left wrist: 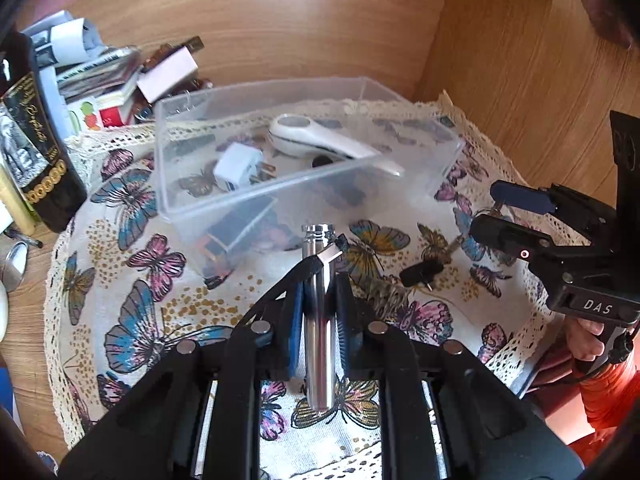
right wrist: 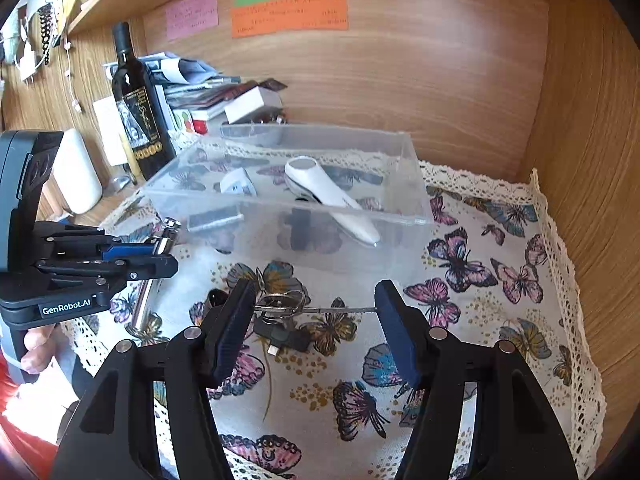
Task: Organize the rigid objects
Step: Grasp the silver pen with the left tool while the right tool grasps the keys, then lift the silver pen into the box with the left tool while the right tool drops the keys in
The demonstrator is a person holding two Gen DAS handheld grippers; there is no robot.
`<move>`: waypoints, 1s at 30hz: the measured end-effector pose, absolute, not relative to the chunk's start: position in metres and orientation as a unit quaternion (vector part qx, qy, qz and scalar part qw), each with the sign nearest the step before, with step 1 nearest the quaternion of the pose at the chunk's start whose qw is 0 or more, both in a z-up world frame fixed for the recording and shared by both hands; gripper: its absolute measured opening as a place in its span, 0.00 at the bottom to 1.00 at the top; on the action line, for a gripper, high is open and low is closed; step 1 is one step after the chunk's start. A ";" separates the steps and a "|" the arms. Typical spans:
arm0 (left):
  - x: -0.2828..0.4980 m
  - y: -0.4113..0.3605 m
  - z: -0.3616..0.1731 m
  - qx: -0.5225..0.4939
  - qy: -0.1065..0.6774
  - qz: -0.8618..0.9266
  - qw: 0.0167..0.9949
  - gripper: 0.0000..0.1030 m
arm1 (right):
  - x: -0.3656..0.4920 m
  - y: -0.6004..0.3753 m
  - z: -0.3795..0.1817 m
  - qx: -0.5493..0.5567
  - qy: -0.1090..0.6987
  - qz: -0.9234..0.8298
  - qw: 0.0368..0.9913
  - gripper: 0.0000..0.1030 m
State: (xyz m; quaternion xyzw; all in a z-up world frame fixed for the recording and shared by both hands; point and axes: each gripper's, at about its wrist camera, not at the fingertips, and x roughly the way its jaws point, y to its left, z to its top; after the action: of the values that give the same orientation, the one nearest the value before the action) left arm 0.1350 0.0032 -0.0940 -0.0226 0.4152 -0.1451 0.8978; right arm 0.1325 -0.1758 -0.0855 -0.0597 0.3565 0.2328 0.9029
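Left gripper (left wrist: 318,300) clamps a chrome cylinder (left wrist: 318,320), long axis along the fingers, pointing toward the clear bin (left wrist: 256,196) just ahead. Right gripper (right wrist: 316,320), jaws wide, straddles the key bunch (right wrist: 280,308) on the butterfly cloth (right wrist: 500,280), nearer the tabletop's front edge than the bin.

Bottle (right wrist: 134,108) left of bin (right wrist: 288,200)

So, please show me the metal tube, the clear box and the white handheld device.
metal tube (left wrist: 318,312), left wrist view, shiny middle.
clear box (right wrist: 280,204), right wrist view, near wall.
white handheld device (right wrist: 320,186), right wrist view, body.
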 end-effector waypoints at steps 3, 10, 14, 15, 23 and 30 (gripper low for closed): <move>0.132 0.007 -0.085 -0.033 0.401 -0.142 0.905 0.14 | 0.131 -0.176 -0.077 -0.055 0.346 0.231 0.908 0.57; 0.122 0.017 -0.059 -0.041 0.360 -0.133 0.923 0.14 | 0.130 -0.177 -0.058 -0.049 0.319 0.229 0.918 0.57; 0.121 0.023 -0.043 -0.052 0.336 -0.132 0.931 0.14 | 0.131 -0.179 -0.045 -0.043 0.302 0.227 0.925 0.57; 0.121 0.025 -0.040 -0.055 0.331 -0.133 0.933 0.14 | 0.132 -0.180 -0.042 -0.040 0.299 0.228 0.926 0.57; 0.121 0.041 -0.010 -0.077 0.287 -0.125 0.947 0.14 | 0.139 -0.181 -0.013 -0.028 0.258 0.223 0.940 0.57; 0.132 0.054 0.007 -0.082 0.262 -0.105 0.956 0.14 | 0.157 -0.173 -0.004 -0.022 0.244 0.228 0.942 0.57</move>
State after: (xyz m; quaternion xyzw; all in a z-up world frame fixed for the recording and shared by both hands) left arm 0.1323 0.0538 0.0065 -0.0819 0.2623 -0.1052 0.9557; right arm 0.1566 -0.1730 -0.0035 -0.0215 0.2442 0.2284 0.9422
